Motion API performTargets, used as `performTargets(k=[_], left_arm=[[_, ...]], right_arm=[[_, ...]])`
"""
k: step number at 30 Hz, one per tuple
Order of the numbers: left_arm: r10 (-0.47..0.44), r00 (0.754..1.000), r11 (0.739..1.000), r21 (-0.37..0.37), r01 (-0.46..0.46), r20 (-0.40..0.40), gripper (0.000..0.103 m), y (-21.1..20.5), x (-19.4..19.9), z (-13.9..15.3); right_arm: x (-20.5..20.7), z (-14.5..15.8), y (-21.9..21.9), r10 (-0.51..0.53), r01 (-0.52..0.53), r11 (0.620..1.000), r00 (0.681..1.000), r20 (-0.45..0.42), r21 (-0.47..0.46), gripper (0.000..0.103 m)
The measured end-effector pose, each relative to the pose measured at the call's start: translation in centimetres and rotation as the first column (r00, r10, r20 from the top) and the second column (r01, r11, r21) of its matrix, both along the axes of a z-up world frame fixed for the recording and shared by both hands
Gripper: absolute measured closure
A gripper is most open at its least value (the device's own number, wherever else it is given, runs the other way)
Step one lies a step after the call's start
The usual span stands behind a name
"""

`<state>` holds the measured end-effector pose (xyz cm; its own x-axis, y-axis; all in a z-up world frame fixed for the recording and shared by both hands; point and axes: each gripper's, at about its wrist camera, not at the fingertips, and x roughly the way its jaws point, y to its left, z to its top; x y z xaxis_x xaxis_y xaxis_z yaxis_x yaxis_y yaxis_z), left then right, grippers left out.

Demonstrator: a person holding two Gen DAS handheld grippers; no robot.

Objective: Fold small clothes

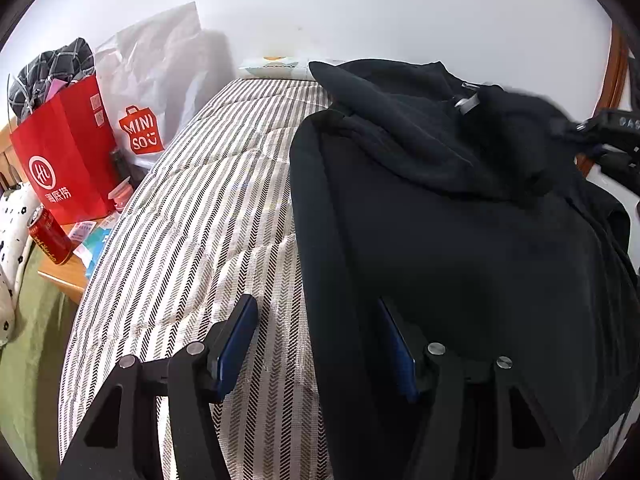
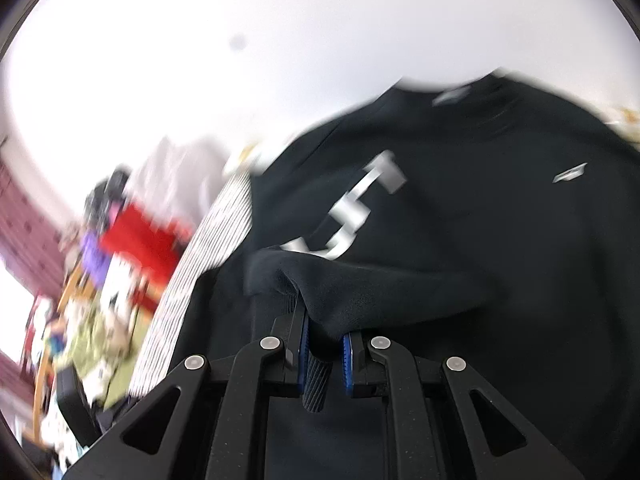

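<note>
Right tongs point(image 2: 324, 340) clench the black top's point(image 1: 460, 220) sleeve; left tongs point(image 1: 320, 336), released, straddle its near edge on the bed point(image 1: 208, 208).

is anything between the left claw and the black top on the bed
Nothing visible. The left claw stands open right at the black top, its left finger over bare striped bedding, its right finger at the top's edge. The right claw is shut on a fold of the same top.
</note>
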<state>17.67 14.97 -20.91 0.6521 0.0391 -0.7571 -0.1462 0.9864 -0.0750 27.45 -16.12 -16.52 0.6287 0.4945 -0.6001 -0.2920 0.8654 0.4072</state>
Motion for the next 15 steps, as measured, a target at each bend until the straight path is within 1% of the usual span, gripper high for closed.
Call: performTargets(k=[3, 6, 9, 11, 12, 14, 15], left_arm=[[0.002, 1.0, 1.0, 0.008, -0.002, -0.002, 0.045, -0.1, 0.0, 0.0], [0.002, 1.0, 1.0, 0.01, -0.002, -0.002, 0.044, -0.1, -0.1, 0.0], [0.0, 1.0, 1.0, 0.008, 0.0, -0.005, 0.044, -0.2, -0.1, 0.1], [-0.007, 1.0, 1.0, -0.002, 0.007, -0.02, 0.044, -0.1, -0.3, 0.2], [-0.013, 1.0, 1.0, -0.012, 0.013, -0.028, 0.044, -0.1, -0.5, 0.2], [-0.024, 0.999, 1.0, -0.021, 0.023, -0.037, 0.044, 0.0, -1.0, 0.2], [-0.026, 0.999, 0.999, -0.022, 0.025, -0.04, 0.044, 0.0, -1.3, 0.3]], right_arm=[[0.8, 0.2, -5.0, -0.112, 0.113, 0.994, 0.994, -0.002, 0.01, 0.09], [1.5, -0.8, -8.4, -0.185, 0.186, 0.983, 0.981, -0.05, 0.006, 0.088], [2.0, -2.3, -10.4, -0.214, 0.212, 0.977, 0.971, -0.105, -0.03, 0.085], [1.3, -3.2, -12.0, -0.207, 0.206, 0.978, 0.966, -0.153, -0.028, 0.083], [1.1, -3.5, -11.9, -0.202, 0.2, 0.979, 0.967, -0.157, -0.03, 0.081], [-0.9, -3.7, -12.4, -0.215, 0.206, 0.975, 0.967, -0.135, -0.077, 0.073], [-1.8, -3.6, -12.7, -0.228, 0.216, 0.97, 0.967, -0.115, -0.113, 0.064]])
